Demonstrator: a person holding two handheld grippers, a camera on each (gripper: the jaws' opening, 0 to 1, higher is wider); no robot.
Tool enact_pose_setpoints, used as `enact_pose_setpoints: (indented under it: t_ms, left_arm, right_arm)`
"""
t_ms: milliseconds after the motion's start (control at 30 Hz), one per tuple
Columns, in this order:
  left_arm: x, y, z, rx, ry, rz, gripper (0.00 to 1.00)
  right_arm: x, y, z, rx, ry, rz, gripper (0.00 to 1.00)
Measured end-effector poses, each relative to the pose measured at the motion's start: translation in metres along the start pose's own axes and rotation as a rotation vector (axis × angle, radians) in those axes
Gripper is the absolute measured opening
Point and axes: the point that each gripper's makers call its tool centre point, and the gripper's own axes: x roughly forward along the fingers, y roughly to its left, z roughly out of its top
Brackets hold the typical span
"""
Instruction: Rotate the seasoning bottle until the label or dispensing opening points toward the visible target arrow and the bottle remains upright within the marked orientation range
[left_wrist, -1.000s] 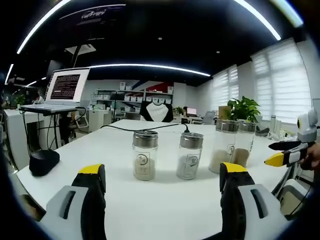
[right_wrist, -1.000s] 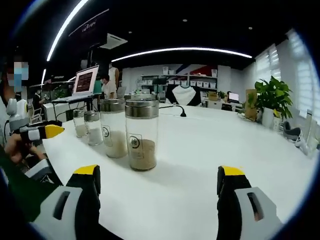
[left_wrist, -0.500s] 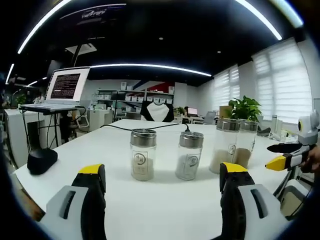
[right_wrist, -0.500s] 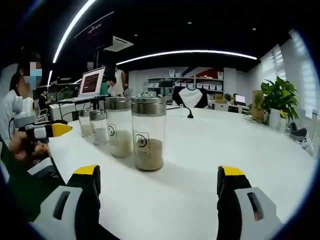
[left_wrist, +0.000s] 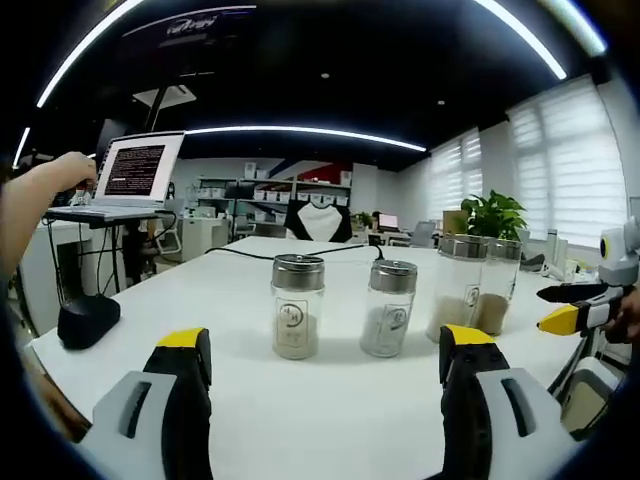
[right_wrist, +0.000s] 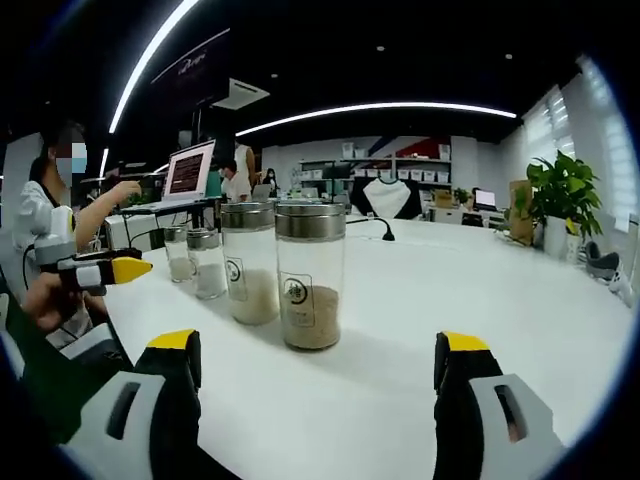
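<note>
L gripper (left_wrist: 325, 355) & R gripper (right_wrist: 318, 358) are held w/ jaws wide apart, nothing gripped, above the white table (left_wrist: 330, 420), four seasoning bottles (left_wrist: 297, 306) stood upright in a row beyond, laptop (left_wrist: 135, 175) seen farthest back.

Both grippers, left (left_wrist: 325, 365) and right (right_wrist: 318, 365), hover with fingers spread, empty.

No wording can be made out anywhere. The clear glass seasoning jars with metal lids (left_wrist: 297, 319) (right_wrist: 311, 289) each carry a small pale label with a round emblem, too small to read. The open laptop's dark screen (left_wrist: 137, 170) shows lines of light text, blurred. A dark ceiling sign (left_wrist: 190, 24) bears faint, illegible lettering.
</note>
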Motion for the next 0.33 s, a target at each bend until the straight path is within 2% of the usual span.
enact_pose_setpoints:
  t_ms: [333]
  left_arm:
    - [0.0015, -0.0055, -0.0028, 0.000, 0.011, -0.017, 1.00]
  right_arm:
    - [0.0002, -0.0029, 0.0003, -0.005, 0.003, -0.008, 1.00]
